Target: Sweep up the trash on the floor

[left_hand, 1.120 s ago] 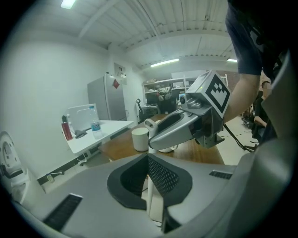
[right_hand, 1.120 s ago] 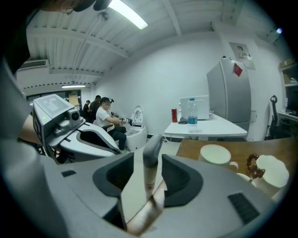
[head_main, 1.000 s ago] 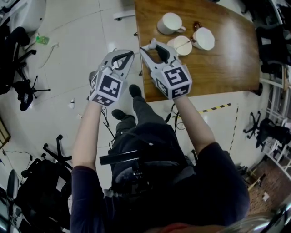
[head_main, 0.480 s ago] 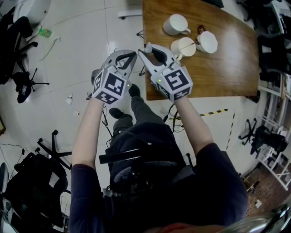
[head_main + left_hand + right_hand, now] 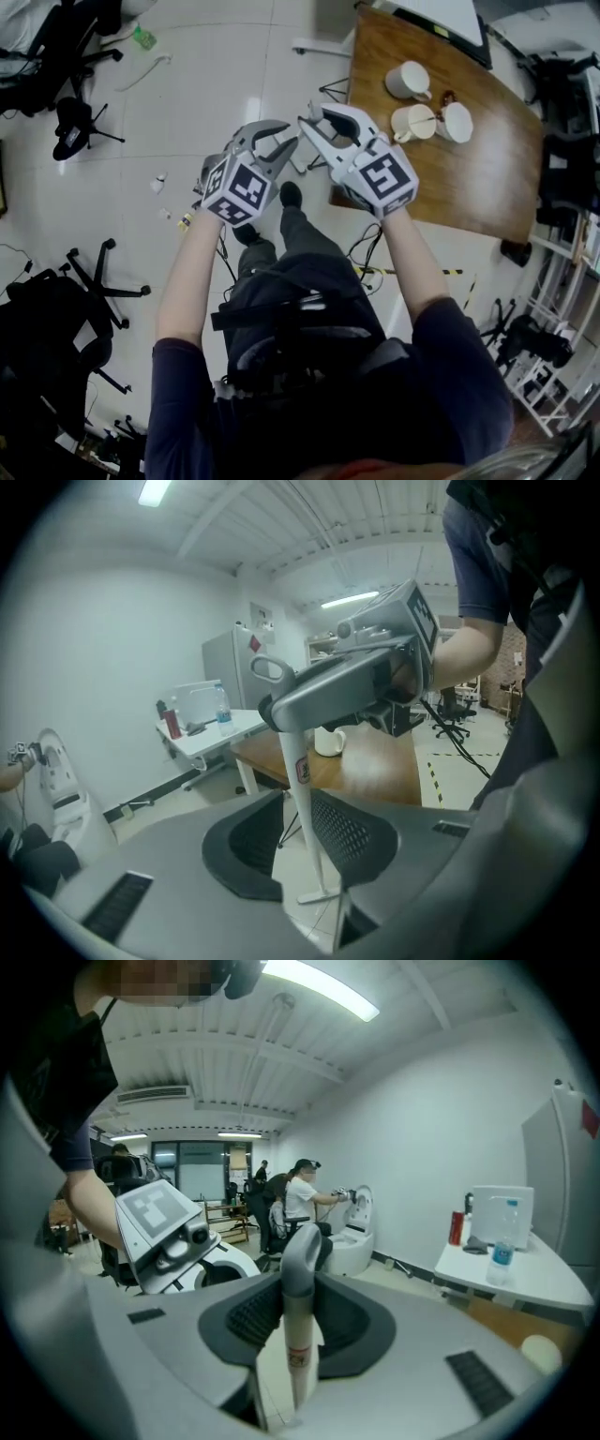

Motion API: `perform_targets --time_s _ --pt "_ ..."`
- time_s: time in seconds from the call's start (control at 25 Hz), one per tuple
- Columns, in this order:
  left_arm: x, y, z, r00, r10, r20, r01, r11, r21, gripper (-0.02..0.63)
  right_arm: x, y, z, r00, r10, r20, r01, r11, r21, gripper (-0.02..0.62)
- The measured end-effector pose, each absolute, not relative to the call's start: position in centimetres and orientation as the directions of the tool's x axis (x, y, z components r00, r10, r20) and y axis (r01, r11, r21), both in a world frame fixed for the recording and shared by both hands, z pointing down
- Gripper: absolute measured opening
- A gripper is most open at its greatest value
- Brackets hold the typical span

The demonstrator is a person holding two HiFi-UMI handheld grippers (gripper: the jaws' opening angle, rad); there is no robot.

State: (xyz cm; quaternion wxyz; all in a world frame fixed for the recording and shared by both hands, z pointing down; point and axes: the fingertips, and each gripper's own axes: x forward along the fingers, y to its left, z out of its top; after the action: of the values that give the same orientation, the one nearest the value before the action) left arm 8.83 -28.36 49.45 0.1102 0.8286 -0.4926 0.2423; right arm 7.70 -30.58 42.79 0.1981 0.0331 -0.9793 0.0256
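Note:
A white pole with a grey grip (image 5: 302, 1251) stands upright between my two grippers. My right gripper (image 5: 314, 118) is shut on the pole (image 5: 298, 1340) just under the grip. My left gripper (image 5: 284, 141) is lower on the same pole (image 5: 302, 780); its jaws are opening and the pads stand just off it on both sides. The pole's lower end is hidden. Small bits of trash (image 5: 158, 183) lie on the white floor to the left of my hands, with more scraps (image 5: 186, 221) nearby. A green scrap (image 5: 142, 37) lies far off at the top left.
A wooden table (image 5: 487, 178) with three white cups (image 5: 409, 80) stands to the right. Black office chairs (image 5: 73, 122) and cables crowd the left side. Yellow-black tape (image 5: 412, 272) marks the floor by the person's legs. Another person sits far off (image 5: 300, 1194).
Both grippers have swung left, away from the table corner and out over the floor. The left jaws have parted from shut. The right jaws now grip the pole.

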Motion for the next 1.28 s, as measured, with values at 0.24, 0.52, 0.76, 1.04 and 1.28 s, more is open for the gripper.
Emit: perform_targets --time_s 0.24,0.52,0.76,1.04,1.28 --pt "6.3 -23.7 47.2 0.350 -0.810 0.470 -0.906 -0.421 -0.051 0.115 4.1 -24.2 38.6 -0.927 0.140 0.348 0.128 0.990 -0.057 0.114" --pt "0.9 -16.6 44.2 0.241 -0.880 0.409 -0.957 -0.285 -0.049 0.121 -1.3 -15.4 33.7 -0.895 0.351 0.274 0.346 0.936 -0.068 0.114" --pt "-5.5 -9.0 41.5 0.093 -0.927 0.363 -0.986 -0.136 -0.093 0.116 -6.6 -6.4 30.5 -0.832 0.499 0.244 0.508 0.861 -0.029 0.114" --pt "-11.4 -0.4 40.5 -0.055 -0.925 0.377 -0.985 -0.012 -0.174 0.100 -11.4 2.7 29.6 -0.771 0.596 0.225 0.617 0.786 0.033 0.114" --pt "-15.5 2.4 41.3 -0.173 -0.889 0.423 -0.979 0.107 -0.176 0.098 -14.9 5.5 30.2 -0.726 0.647 0.234 0.673 0.738 0.047 0.114"
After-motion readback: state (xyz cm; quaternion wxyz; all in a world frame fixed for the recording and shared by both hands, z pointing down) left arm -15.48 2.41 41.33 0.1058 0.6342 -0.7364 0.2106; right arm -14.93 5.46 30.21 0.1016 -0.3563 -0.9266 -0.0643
